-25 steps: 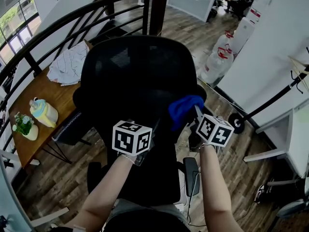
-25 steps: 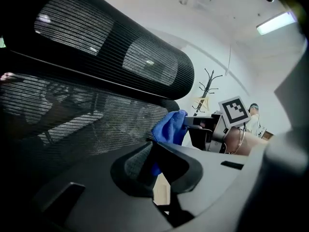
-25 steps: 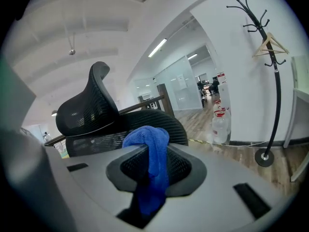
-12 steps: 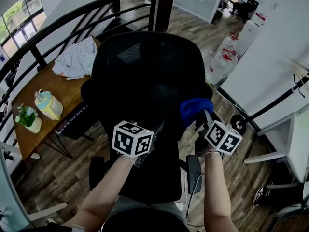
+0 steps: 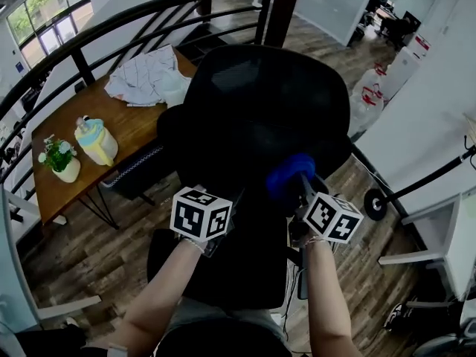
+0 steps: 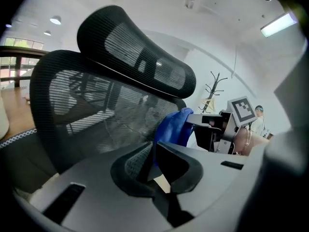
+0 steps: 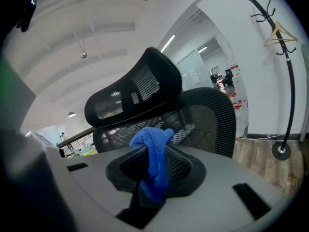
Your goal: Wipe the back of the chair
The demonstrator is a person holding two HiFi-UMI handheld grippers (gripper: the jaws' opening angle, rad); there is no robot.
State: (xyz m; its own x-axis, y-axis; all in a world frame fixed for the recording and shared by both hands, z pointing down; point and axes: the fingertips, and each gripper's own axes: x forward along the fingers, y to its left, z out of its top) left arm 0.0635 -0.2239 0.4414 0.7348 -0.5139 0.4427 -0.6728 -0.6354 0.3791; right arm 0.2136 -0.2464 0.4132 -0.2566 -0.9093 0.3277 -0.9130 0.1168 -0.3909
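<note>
A black mesh office chair fills the middle of the head view, its back point(image 5: 268, 117) turned toward me. My right gripper point(image 5: 301, 186) is shut on a bunched blue cloth point(image 5: 288, 175), and the cloth lies against the lower right part of that back. In the right gripper view the blue cloth point(image 7: 154, 156) hangs pinched between the jaws, with the headrest point(image 7: 135, 93) and the back beyond it. My left gripper point(image 5: 239, 198) hovers close to the back's lower middle. In the left gripper view its jaws meet with nothing between them, and the cloth point(image 6: 173, 127) shows just past them.
A wooden table point(image 5: 134, 129) at left carries a small potted plant point(image 5: 59, 158), a pastel jug point(image 5: 97, 141) and a crumpled white cloth point(image 5: 149, 76). A dark curved railing point(image 5: 111, 32) runs behind. Water bottles point(image 5: 372, 99) and a coat-stand base point(image 5: 374, 204) stand to the right.
The right gripper has carried the blue cloth from the right edge of the chair back inward to the left. The left gripper has stayed about where it was. The view has shifted.
</note>
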